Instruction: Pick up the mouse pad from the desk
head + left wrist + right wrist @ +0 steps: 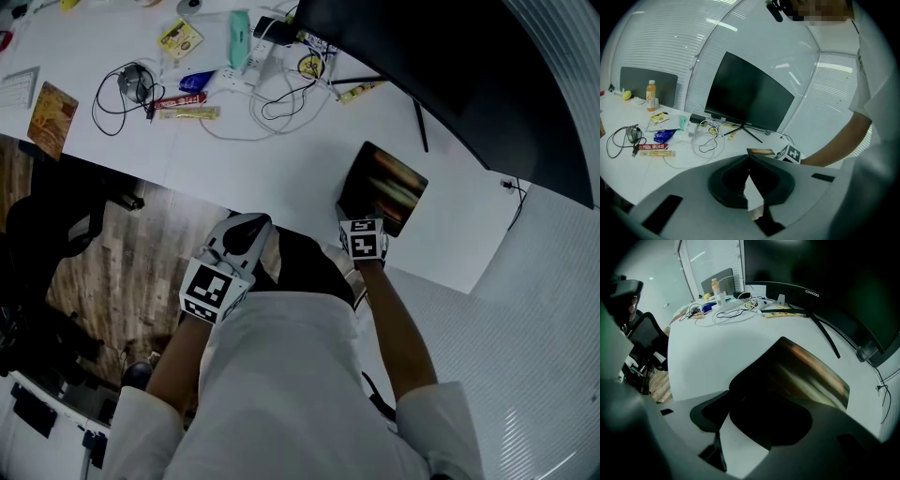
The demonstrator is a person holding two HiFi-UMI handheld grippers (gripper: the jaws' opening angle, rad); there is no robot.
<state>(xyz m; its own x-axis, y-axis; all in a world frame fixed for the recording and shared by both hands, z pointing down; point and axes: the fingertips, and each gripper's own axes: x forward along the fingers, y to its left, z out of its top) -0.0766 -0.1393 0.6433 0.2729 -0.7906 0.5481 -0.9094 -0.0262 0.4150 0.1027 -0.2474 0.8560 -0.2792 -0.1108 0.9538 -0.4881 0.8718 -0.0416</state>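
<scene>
The mouse pad (pixel 384 187) is a dark rectangle with a blurred brownish print, lying flat on the white desk (pixel 281 159) in front of the monitor stand. My right gripper (pixel 362 225) points steeply down at the pad's near edge. In the right gripper view the pad (pixel 806 376) fills the middle, and its near edge lies in the gap of my right gripper (pixel 754 420), whose jaws stand apart. My left gripper (pixel 246 230) hangs off the desk's near edge over the floor, away from the pad. In the left gripper view its tips (pixel 749 158) meet, with nothing between them.
A large black monitor (pixel 450 66) on a thin-legged stand (pixel 420 127) is behind the pad. Tangled cables (pixel 272 103), snack packets (pixel 187 111) and a small bottle (pixel 240 37) clutter the far left of the desk. Black office chairs (pixel 47 244) stand on the wooden floor (pixel 131 272).
</scene>
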